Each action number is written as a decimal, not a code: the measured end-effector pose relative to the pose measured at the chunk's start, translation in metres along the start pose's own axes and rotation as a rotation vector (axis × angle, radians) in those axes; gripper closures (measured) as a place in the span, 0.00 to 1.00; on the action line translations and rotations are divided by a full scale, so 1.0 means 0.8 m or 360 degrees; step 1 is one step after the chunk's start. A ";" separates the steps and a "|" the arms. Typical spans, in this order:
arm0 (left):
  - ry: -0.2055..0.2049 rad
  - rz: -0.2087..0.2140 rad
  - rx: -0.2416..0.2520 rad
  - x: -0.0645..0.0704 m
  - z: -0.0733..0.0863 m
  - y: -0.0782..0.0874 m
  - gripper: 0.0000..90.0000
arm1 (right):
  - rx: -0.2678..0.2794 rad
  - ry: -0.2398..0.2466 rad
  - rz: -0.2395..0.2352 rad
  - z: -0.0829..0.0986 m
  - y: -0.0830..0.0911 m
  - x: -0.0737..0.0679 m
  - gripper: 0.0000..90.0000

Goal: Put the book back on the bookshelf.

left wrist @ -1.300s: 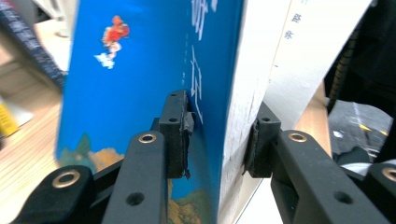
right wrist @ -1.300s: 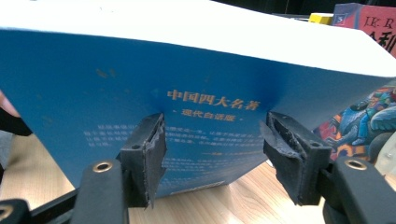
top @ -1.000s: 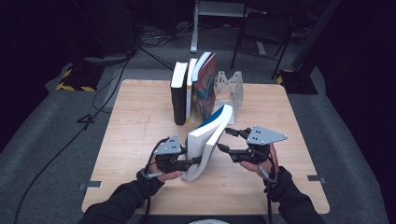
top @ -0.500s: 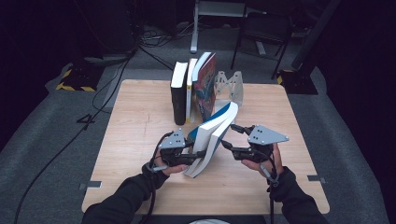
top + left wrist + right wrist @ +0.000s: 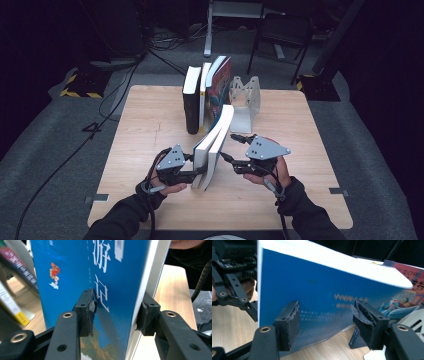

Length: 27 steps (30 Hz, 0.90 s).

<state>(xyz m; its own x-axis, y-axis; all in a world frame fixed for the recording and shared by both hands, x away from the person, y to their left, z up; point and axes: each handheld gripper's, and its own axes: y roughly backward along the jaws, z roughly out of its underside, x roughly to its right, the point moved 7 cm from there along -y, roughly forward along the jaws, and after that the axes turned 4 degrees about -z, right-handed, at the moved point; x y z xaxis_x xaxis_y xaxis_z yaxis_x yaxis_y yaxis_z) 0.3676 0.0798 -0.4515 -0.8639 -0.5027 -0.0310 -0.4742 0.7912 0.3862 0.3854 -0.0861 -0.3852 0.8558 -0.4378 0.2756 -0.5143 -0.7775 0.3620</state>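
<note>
blue book (image 5: 212, 147): was held tilted near table centre, top edge leaned toward 12 o'clock against the book row, lower end down toward 6 o'clock
left gripper (image 5: 196, 174): was clamped narrow on the blue book, one pad on the cover, one on the page edge (image 5: 115, 307)
right gripper (image 5: 231, 150): was seen at 3 o'clock of the book, jaws spread wide, cover facing them (image 5: 324, 322); contact could not be told
book row (image 5: 206, 92): was stood upright at 12 o'clock
bookend (image 5: 245, 102): white, was placed just beside the row
table (image 5: 145, 120): wooden
</note>
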 end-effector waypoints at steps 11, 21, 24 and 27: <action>-0.0126 -0.0025 -0.0172 0.027 0.033 0.030 0.41 | -0.0097 0.0024 -0.0108 0.015 -0.036 -0.029 0.43; 0.0035 -0.0281 -0.0197 0.040 0.043 -0.016 0.22 | -0.0134 0.0016 -0.0190 0.042 -0.048 -0.040 0.42; 0.0055 -0.0409 -0.0246 0.036 0.045 -0.031 0.22 | -0.0131 0.0004 -0.0183 0.046 -0.051 -0.040 0.39; 0.0087 -0.0474 -0.0222 0.029 0.045 -0.038 0.23 | -0.0099 -0.0012 -0.0176 0.047 -0.055 -0.038 0.37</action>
<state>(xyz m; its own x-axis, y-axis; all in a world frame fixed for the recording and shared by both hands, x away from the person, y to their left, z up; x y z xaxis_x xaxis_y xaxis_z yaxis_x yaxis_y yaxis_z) 0.3560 0.0565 -0.4971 -0.6789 -0.7255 -0.1134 -0.6732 0.5533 0.4905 0.3837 -0.0557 -0.4432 0.9076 -0.3549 0.2241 -0.4193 -0.7916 0.4446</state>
